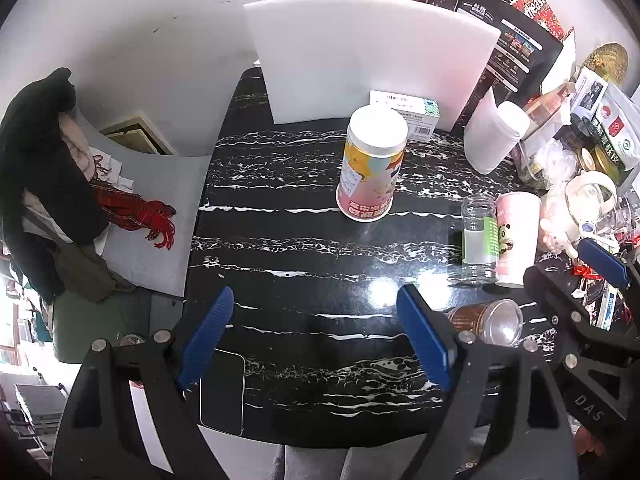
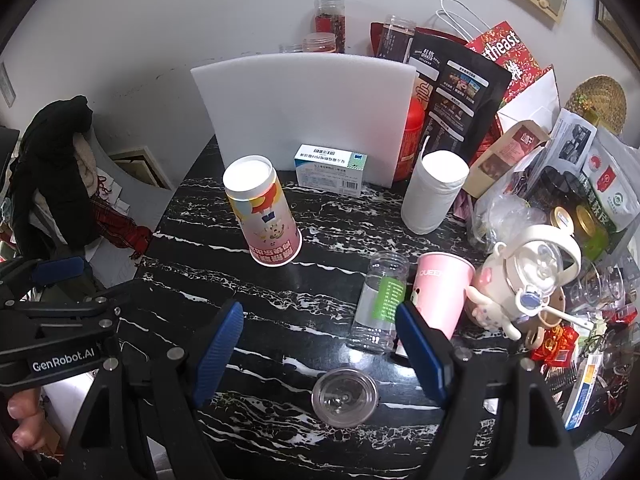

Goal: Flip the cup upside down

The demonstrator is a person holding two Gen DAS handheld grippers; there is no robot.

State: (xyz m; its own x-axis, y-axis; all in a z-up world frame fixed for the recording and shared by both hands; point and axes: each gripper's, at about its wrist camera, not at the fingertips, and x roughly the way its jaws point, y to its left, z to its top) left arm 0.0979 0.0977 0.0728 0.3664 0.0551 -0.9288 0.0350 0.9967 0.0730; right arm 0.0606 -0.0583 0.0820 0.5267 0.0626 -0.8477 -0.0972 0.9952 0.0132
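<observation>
Black marble table (image 2: 256, 320) bears inverted cup (image 2: 262, 216), clear jar (image 2: 380, 304), box (image 2: 330, 170).

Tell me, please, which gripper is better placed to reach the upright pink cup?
Right, probably: the pink cup stands just beyond the right gripper's open jaws, while it sits far to the left gripper's right.

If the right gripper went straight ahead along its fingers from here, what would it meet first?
Probably the tabletop: the open right gripper points down at bare marble. The small clear cup sits below its line, the clear jar just right of it. Depth is uncertain through the fisheye.
</observation>
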